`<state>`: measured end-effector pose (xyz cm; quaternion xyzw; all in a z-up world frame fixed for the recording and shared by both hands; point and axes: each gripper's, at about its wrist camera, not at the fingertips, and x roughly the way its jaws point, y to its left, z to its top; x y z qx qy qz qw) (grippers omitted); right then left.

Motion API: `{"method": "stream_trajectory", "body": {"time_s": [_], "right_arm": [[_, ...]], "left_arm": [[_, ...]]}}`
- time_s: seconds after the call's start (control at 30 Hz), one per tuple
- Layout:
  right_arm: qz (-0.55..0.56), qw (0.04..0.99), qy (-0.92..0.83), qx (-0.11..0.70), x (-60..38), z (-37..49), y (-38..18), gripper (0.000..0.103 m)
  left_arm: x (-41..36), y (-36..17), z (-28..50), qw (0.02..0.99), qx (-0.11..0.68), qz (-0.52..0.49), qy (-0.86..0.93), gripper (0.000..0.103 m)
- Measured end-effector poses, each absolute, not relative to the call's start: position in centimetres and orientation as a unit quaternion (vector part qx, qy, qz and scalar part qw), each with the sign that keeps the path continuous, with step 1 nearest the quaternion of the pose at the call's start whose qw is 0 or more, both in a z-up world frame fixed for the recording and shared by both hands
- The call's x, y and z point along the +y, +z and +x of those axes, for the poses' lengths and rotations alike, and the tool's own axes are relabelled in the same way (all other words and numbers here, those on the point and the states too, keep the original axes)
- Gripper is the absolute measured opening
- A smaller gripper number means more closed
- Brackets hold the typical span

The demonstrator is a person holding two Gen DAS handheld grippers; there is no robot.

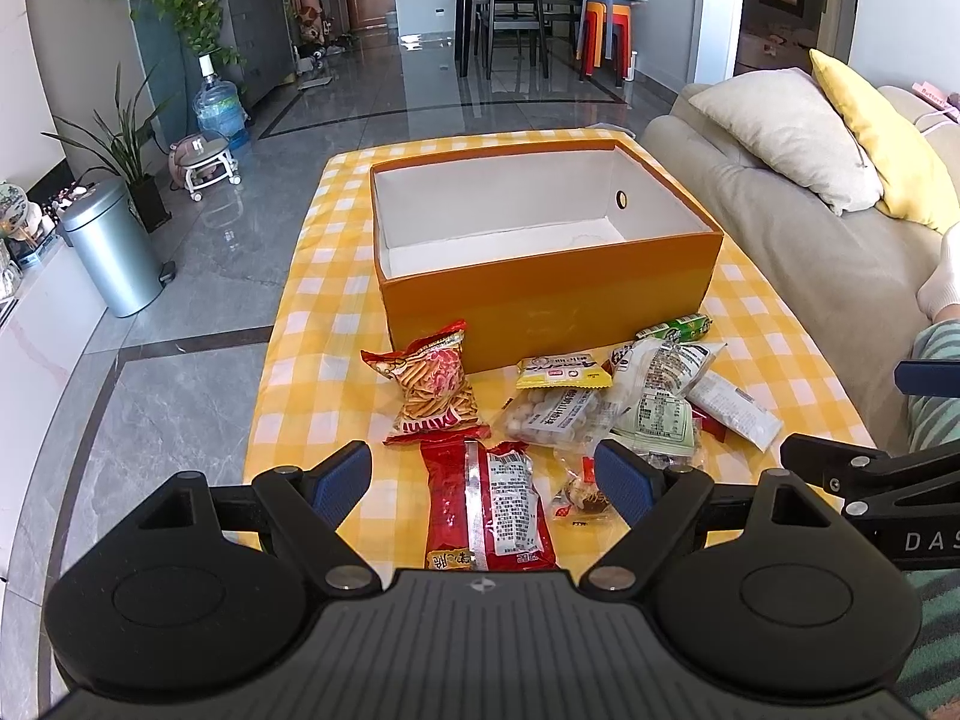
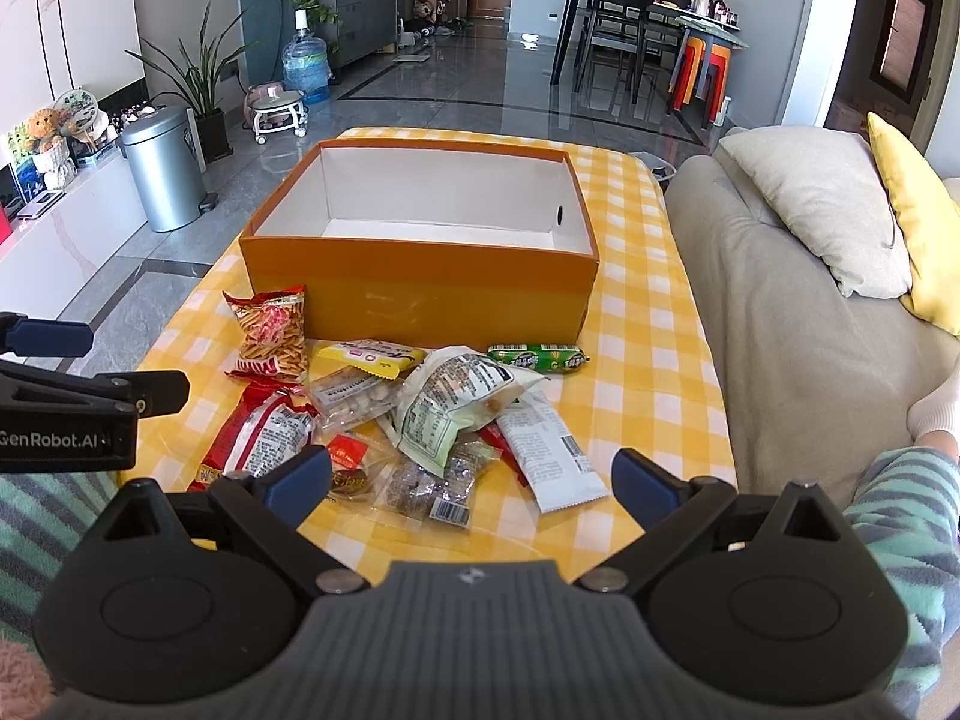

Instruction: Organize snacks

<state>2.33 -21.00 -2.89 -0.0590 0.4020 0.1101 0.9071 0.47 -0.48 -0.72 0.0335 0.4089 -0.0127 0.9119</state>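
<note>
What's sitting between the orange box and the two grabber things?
A pile of snack packets on the checked cloth, between the orange box and both open grippers, left gripper and right gripper; both views show it.

Each black hand-held gripper (image 1: pixel 483 483) (image 2: pixel 474 483) has blue finger pads (image 1: pixel 624 480), silver screws and white lettering, above green-and-grey striped trousers (image 2: pixel 900 516) and, seemingly, a white sock (image 1: pixel 945 282).

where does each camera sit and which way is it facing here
Left wrist: sits on the left claw, facing forward over the snack pile to the orange box; the right claw's side and a striped sleeve show at right.
Right wrist: sits on the right claw, facing the same box from further right; the left claw shows at left.
Both share the empty box, snacks, checked cloth and sofa.
</note>
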Motion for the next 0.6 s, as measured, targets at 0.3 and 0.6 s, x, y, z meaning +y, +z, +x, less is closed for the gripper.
{"method": "stream_trajectory", "body": {"time_s": [0.3,0.6], "right_arm": [[-0.059,0.907,0.11,0.402,-20.99,2.33,-2.89,0.097],[-0.059,0.907,0.11,0.402,-20.98,2.34,-2.86,0.097]], "left_arm": [[-0.5,-0.74,0.51,0.911,0.41,0.034,-0.013,0.098],[-0.49,-0.88,0.44,0.909,0.415,0.033,-0.012,0.098]]}}
